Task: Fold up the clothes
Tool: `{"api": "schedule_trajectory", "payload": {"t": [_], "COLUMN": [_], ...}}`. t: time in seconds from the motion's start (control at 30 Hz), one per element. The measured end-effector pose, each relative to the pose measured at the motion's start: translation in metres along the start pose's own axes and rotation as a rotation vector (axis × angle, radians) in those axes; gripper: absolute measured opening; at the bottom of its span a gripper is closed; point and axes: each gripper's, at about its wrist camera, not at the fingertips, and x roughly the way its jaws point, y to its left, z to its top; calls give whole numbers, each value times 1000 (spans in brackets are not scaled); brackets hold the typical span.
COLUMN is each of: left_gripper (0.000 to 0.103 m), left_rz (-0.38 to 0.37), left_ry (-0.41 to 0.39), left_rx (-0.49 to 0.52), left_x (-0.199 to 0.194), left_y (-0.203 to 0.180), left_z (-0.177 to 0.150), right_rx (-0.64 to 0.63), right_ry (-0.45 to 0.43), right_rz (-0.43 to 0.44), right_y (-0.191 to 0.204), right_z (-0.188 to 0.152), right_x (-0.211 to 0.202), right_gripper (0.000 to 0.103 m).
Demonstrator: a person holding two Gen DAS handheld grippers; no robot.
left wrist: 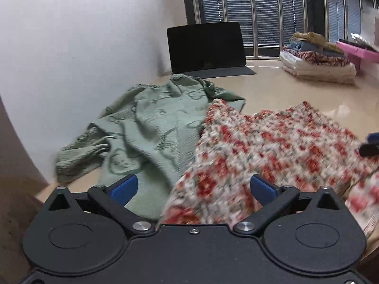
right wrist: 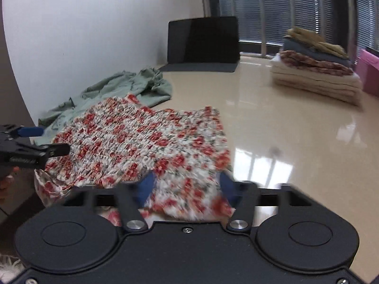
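Between the wide-spread left tool (left wrist: 193, 188) fingers, floral garment (left wrist: 272, 146), ungripped; right tool's state unclear.

Beyond your work: what sits on and around the table

At the far edge of the glossy beige table (right wrist: 284, 123) you have a dark tablet (left wrist: 205, 47), screen off, propped upright on its grey keyboard cover (left wrist: 222, 72), which lies flat on the table in front of it. Behind it you can see a window with closed slatted blinds (left wrist: 260, 11) between pale vertical bars. To your left a plain white wall (left wrist: 83, 47) runs along the table's side. At the far right a pink box (left wrist: 357, 53) stands just beside the window. Window light reflects off the bare tabletop on your right.
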Motion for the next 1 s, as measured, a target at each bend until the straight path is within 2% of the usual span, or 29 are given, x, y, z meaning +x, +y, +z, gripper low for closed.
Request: {"api": "schedule_trajectory", "payload": {"t": [0.03,0.1,0.13,0.27,0.4,0.53,0.57,1.0], "left_gripper": [73,61,60,60,61,77,78,82], "left_rz": [-22,-65,-78,-84,-106,-113,-112,-150], "left_ry": [0,16,20,1,0,-24,-29,-38], "left_rx": [2,10,21,95,118,134,142,215], "left_x": [-1,-1,0,2,6,1,0,-8], "left_y": [1,0,-2,-20,-39,-51,-54,-83], "left_z": [-2,-4,-5,-8,-8,-7,-7,-7], "right_rx": [0,5,2,-33,-6,31,43,216], "right_ry": [17,47,52,51,65,61,59,8], "right_rz": [3,-1,-12,-71,-118,-170,-181,-317], "right_y": [1,1,1,0,-9,-24,-28,-101], "right_z": [1,1,0,-3,-2,-6,-8,-41], "right_x": [5,13,16,13,10,1,-1,-50], "right_gripper": [19,19,16,15,15,15,15,15]}}
